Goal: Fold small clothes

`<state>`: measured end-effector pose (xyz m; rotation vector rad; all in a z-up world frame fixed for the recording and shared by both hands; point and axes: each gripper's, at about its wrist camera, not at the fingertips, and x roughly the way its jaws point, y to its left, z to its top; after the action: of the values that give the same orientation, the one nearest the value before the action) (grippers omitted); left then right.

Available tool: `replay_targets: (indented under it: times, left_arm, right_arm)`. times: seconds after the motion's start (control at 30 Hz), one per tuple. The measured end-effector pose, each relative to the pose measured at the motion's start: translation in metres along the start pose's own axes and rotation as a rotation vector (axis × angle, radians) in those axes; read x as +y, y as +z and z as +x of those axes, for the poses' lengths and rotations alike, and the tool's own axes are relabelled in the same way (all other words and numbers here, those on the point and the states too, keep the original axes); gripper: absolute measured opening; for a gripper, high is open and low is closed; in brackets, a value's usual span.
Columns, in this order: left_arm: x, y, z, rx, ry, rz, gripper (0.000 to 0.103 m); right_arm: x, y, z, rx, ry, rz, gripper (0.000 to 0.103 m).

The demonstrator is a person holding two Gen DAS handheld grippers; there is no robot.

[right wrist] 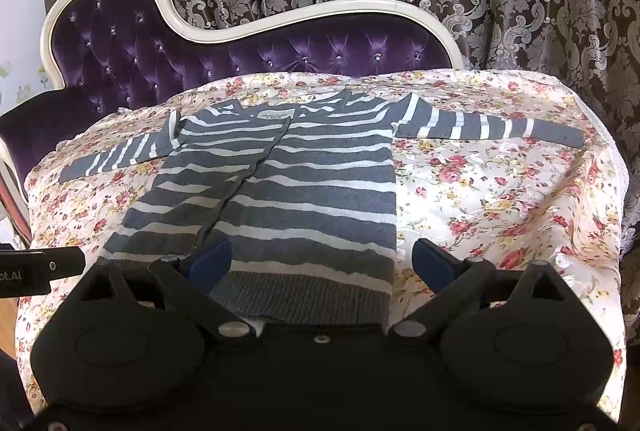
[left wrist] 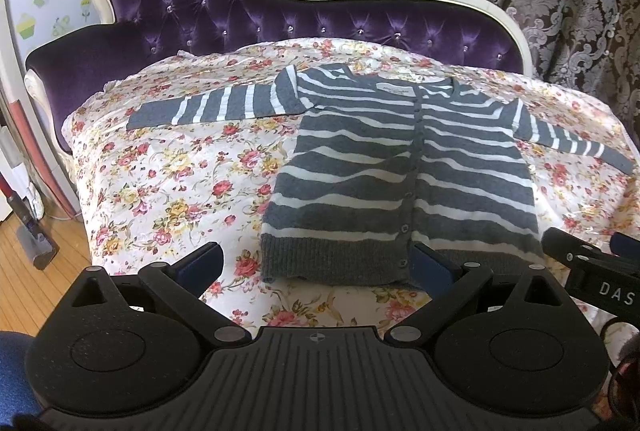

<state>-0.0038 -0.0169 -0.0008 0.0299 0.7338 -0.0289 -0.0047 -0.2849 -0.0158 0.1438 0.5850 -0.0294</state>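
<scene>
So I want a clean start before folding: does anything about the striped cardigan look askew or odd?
Mostly tidy: the cardigan lies flat and buttoned on the floral cover, sleeves spread. Its left sleeve overlaps the shoulder in a small fold, and the stripes ripple slightly. Both grippers are open near the hem.

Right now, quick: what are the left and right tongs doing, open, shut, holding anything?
Left tongs: open, holding nothing, near the hem of the striped cardigan.
Right tongs: open, holding nothing, at the hem's right corner.
</scene>
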Motion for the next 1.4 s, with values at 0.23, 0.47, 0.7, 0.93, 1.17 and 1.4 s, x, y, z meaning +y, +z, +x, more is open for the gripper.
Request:
replay_targets:
  times: [0.23,0.47,0.7,0.93,1.17,1.4]
  left_arm:
    - [0.001,0.0,0.001,0.001,-0.001,-0.001,0.1]
    - [0.004,-0.001,0.005,0.008,-0.003,-0.006,0.1]
    - [0.017,0.0,0.021,0.07,-0.046,-0.077,0.094]
    - [0.04,0.011,0.044,0.121,-0.102,-0.135,0.088]
    - [0.071,0.048,0.063,0.036,-0.09,-0.173,0.088]
    - [0.101,0.088,0.094,-0.054,-0.137,-0.17,0.088]
  right_arm:
    - [0.004,-0.003,0.001,0.003,0.001,-0.004,0.097]
    - [0.007,-0.002,0.004,0.013,0.006,-0.002,0.097]
    - [0.006,0.001,0.012,0.028,0.009,-0.01,0.097]
    - [0.002,0.013,0.031,0.042,0.032,0.001,0.097]
    - [0.003,0.048,0.069,0.03,0.093,0.022,0.097]
    - [0.009,0.09,0.116,-0.023,0.11,0.047,0.098]
